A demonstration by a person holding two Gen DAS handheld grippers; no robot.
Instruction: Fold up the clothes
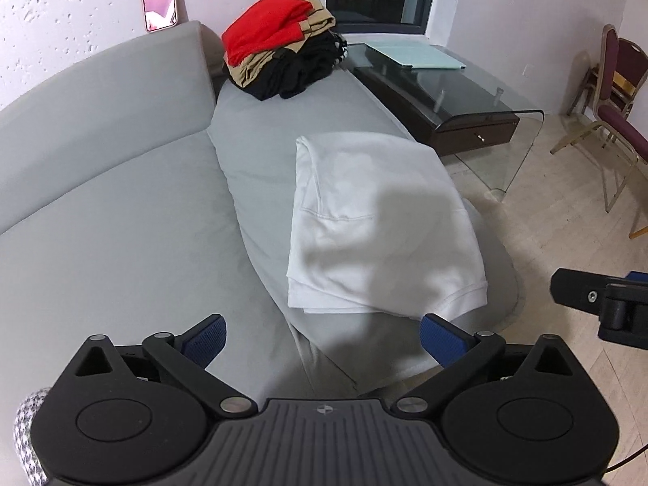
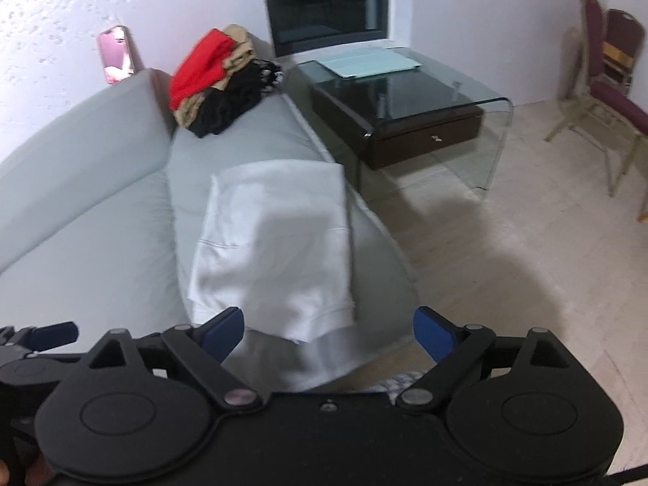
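Observation:
A white garment point(image 1: 376, 222) lies folded into a rectangle on the grey sofa seat point(image 1: 259, 154), near the seat's front edge; the right wrist view shows the same white garment point(image 2: 275, 251). My left gripper point(image 1: 324, 336) hangs above the sofa, short of the garment's near hem, jaws wide open and empty. My right gripper point(image 2: 328, 332) is also open wide, with nothing between its blue pads point(image 2: 433, 332), hovering over the garment's near corner. Part of the right gripper point(image 1: 599, 299) shows at the right edge of the left wrist view.
A pile of folded clothes point(image 1: 279, 48), red on tan on black, sits at the sofa's far end. A phone point(image 1: 159, 0) leans on the wall behind the backrest. A glass side table point(image 1: 478, 93) with a dark drawer unit stands beside the sofa; chairs point(image 1: 619, 93) at right.

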